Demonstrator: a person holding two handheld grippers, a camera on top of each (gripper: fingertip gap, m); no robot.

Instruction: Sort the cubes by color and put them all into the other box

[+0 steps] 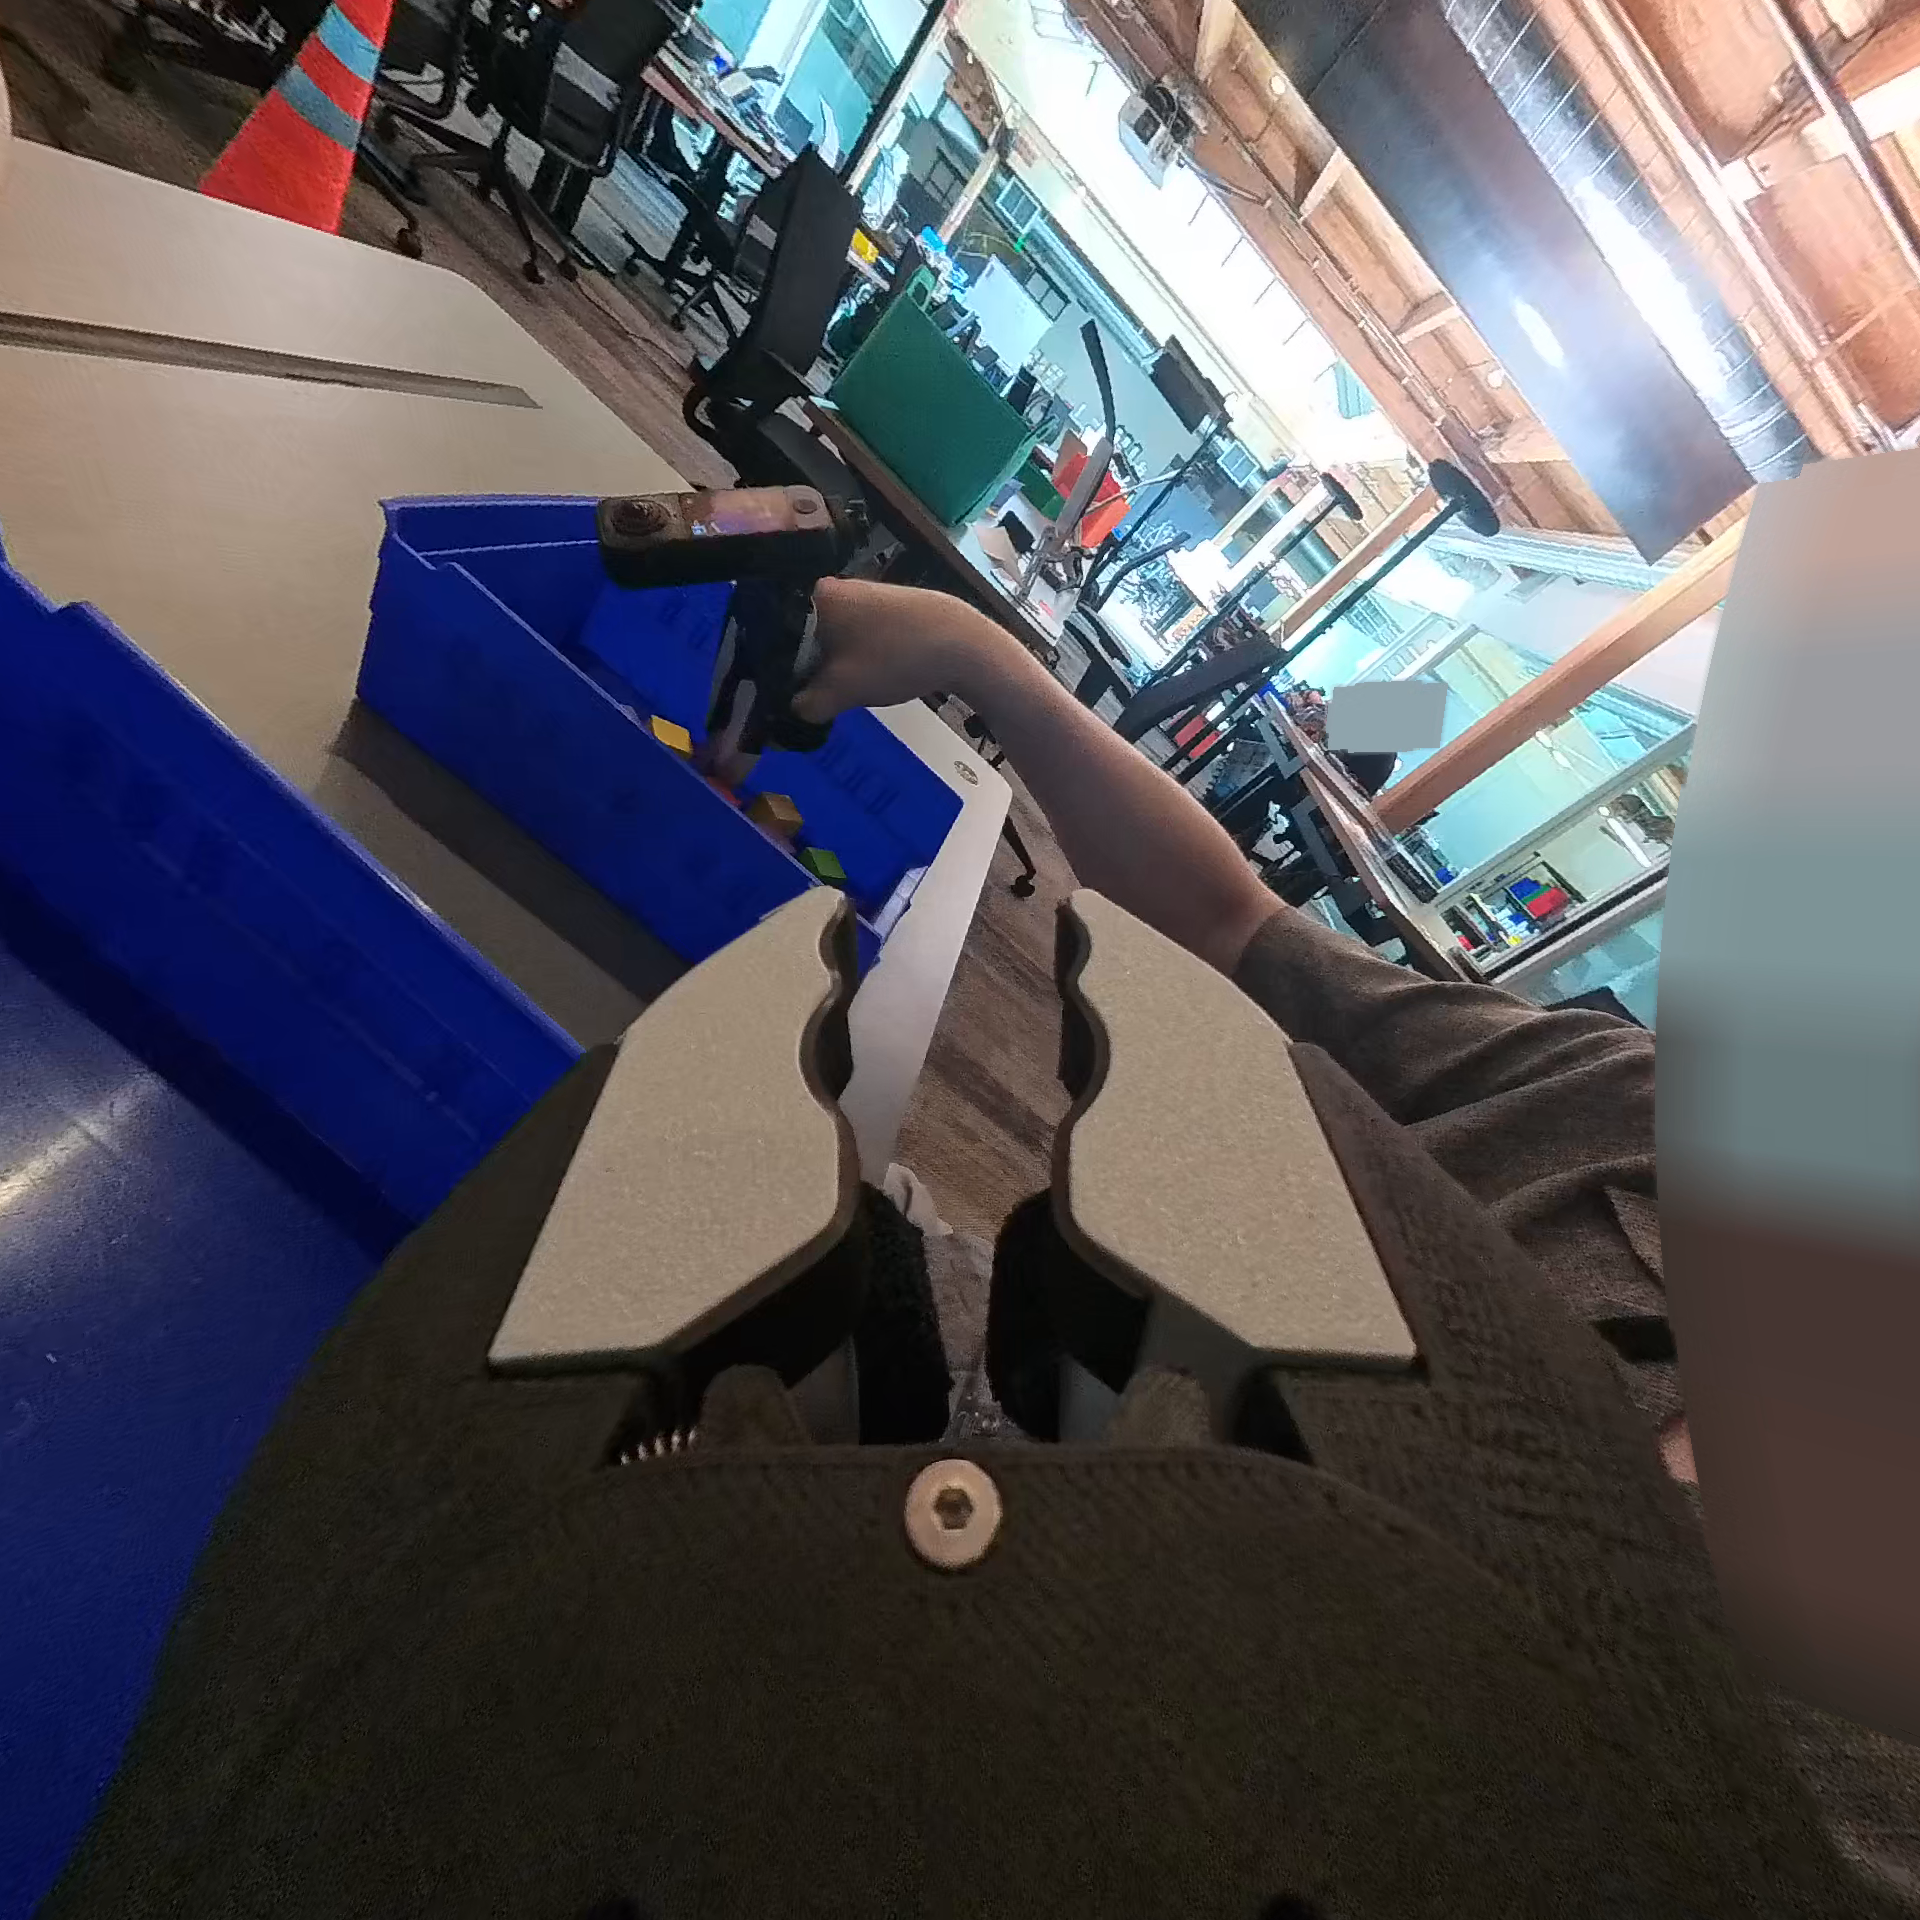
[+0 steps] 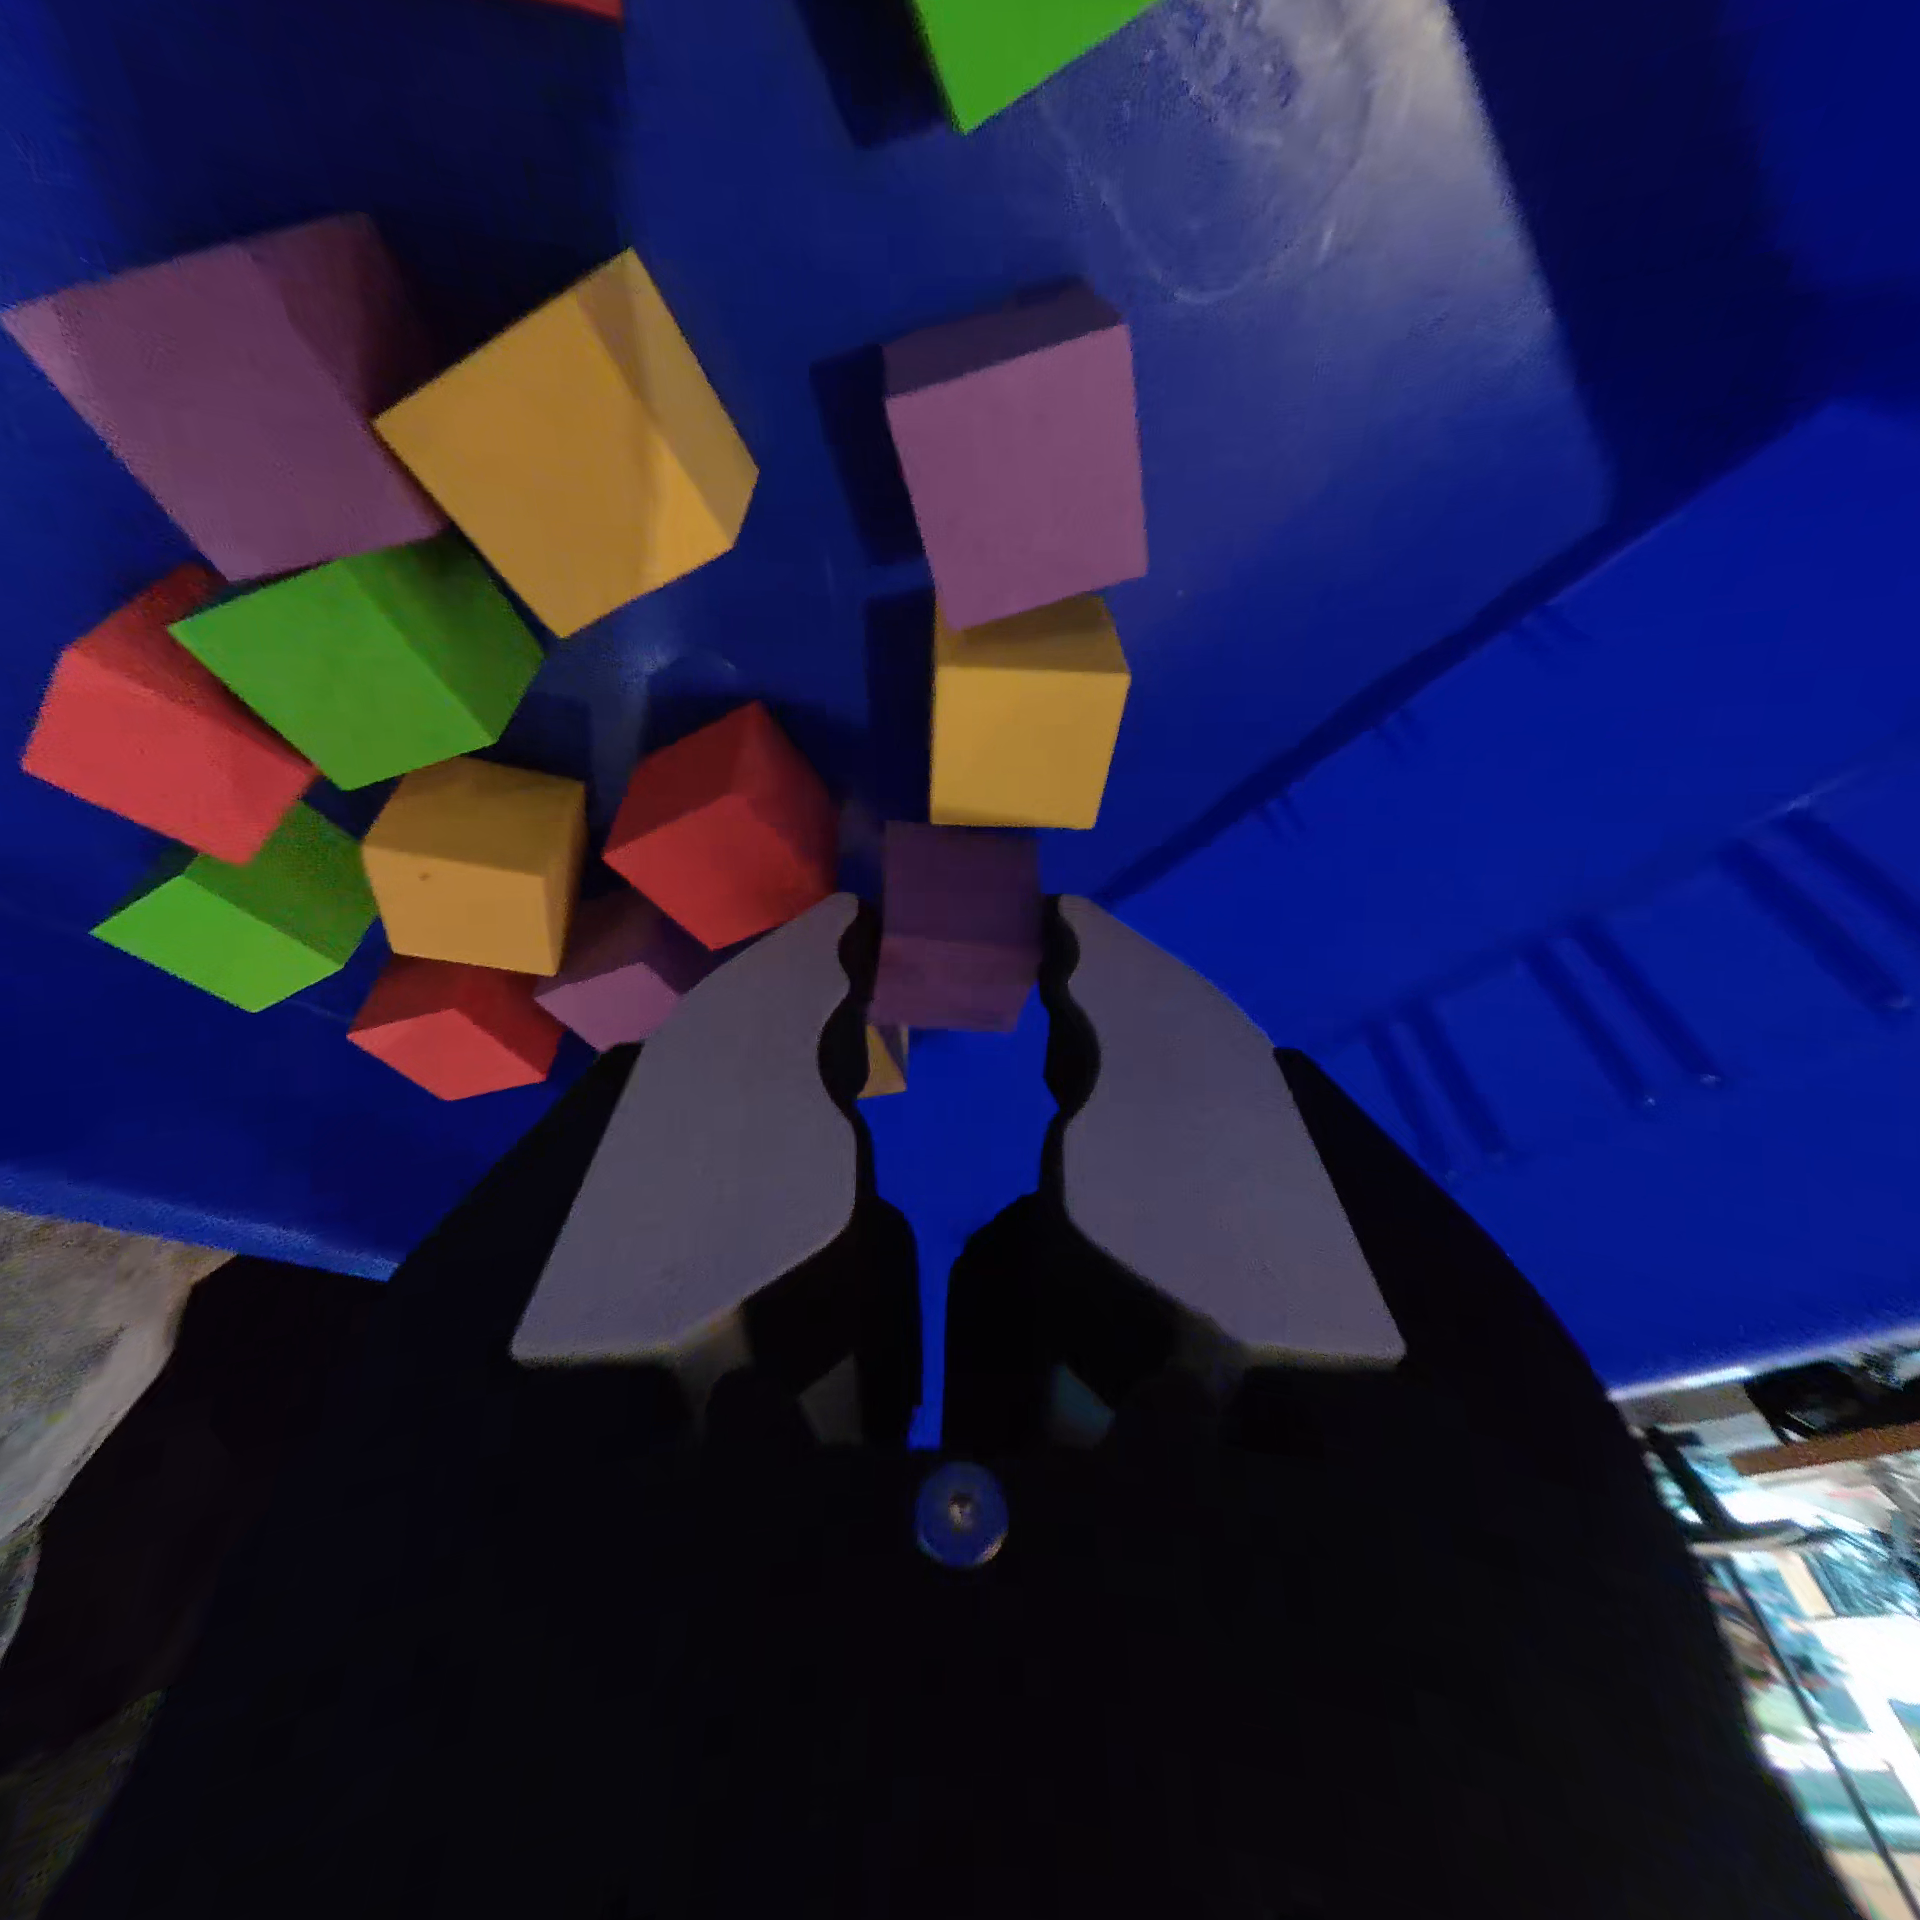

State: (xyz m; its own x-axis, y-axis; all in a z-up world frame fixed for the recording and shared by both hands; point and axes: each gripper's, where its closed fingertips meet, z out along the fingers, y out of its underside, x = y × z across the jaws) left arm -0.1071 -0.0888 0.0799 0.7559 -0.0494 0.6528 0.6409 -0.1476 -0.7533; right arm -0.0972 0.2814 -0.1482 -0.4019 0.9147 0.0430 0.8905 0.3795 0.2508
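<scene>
My right gripper (image 2: 956, 935) is down inside a blue bin (image 2: 1351, 520) and is shut on a dark purple cube (image 2: 956, 925) held between its fingertips. Several loose cubes lie around it: a yellow cube (image 2: 1023, 717) and a lighter purple cube (image 2: 1013, 468) just beyond, a red cube (image 2: 727, 821) to the left. My left gripper (image 1: 956, 925) is open and empty, tilted, over the rim of a nearer blue bin (image 1: 208, 935). In the left wrist view the right gripper (image 1: 743, 727) reaches into the far blue bin (image 1: 540, 707), its fingertips hidden.
Both bins stand on a pale table (image 1: 208, 468) whose edge (image 1: 935, 935) runs past the left fingers. A person's arm (image 1: 1091, 790) holds the right gripper. An orange cone (image 1: 312, 104), office chairs and desks stand beyond.
</scene>
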